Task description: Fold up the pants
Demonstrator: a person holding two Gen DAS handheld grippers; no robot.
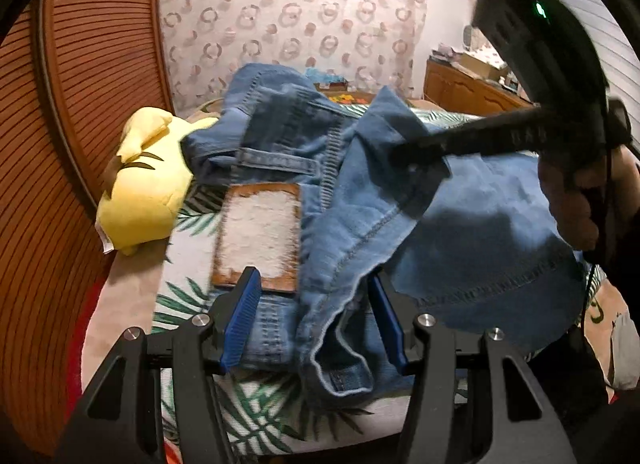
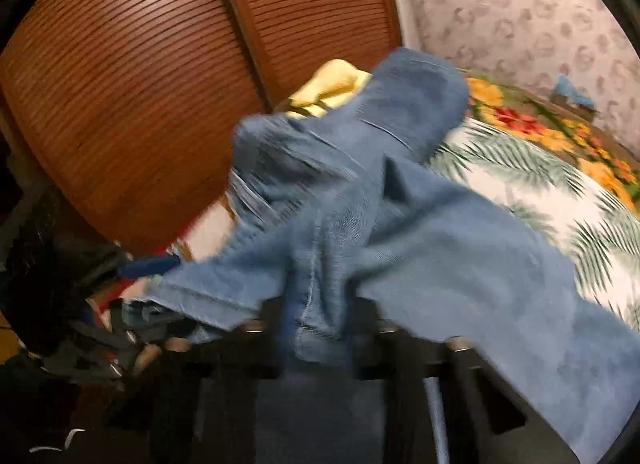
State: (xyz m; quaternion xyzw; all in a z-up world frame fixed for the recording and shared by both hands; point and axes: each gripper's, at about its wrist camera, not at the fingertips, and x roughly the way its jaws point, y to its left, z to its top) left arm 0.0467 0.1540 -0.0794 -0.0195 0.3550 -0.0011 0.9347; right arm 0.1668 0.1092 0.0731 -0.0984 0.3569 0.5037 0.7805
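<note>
Jeans (image 1: 360, 200) on bed (image 1: 192, 260), mid-fold: left gripper (image 1: 312, 324) jaws spread around a hem, right gripper (image 2: 320, 328) jaws pinching denim. Next: carry the fold over, flatten.

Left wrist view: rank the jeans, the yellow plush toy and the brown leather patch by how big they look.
1. Jeans, by far the largest.
2. Yellow plush toy.
3. Brown leather patch, only slightly smaller; it lies nearer the camera, so that ranking is unsure.

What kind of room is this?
Probably a bedroom: jeans lie on a bed with a palm-leaf bedspread, beside a yellow plush toy, with a wooden dresser against the patterned wall.
</note>
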